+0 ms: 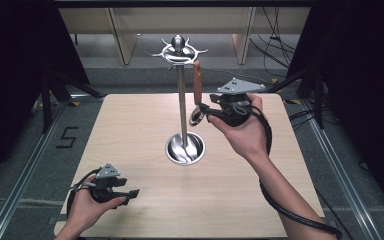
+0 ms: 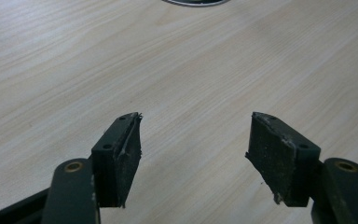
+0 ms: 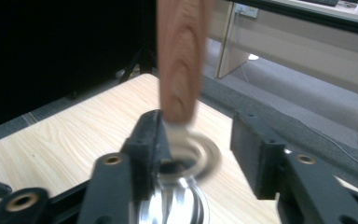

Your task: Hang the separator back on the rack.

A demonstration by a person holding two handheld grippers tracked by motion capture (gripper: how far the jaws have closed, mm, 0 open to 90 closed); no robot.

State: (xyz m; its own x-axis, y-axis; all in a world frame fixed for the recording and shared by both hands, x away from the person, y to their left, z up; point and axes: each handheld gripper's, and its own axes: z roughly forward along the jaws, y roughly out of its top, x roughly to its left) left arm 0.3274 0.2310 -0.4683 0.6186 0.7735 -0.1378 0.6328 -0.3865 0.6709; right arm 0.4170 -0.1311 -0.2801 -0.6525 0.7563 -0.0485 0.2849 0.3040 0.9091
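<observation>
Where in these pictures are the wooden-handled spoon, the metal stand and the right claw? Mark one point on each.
wooden-handled spoon [image 1: 197,80], high view, middle of its wooden handle.
metal stand [image 1: 182,107], high view, halfway up its upright pole.
right claw [image 3: 198,144], right gripper view, midway between its two black fingertips.

Beyond the pale wooden worktop [image 1: 130,130] — pale wooden furniture legs [image 1: 122,42] stand on the grey floor [image 1: 55,135]. Left of the worktop, a "5" marking [image 1: 67,137]; right of it, loose black cables [image 1: 275,47].
</observation>
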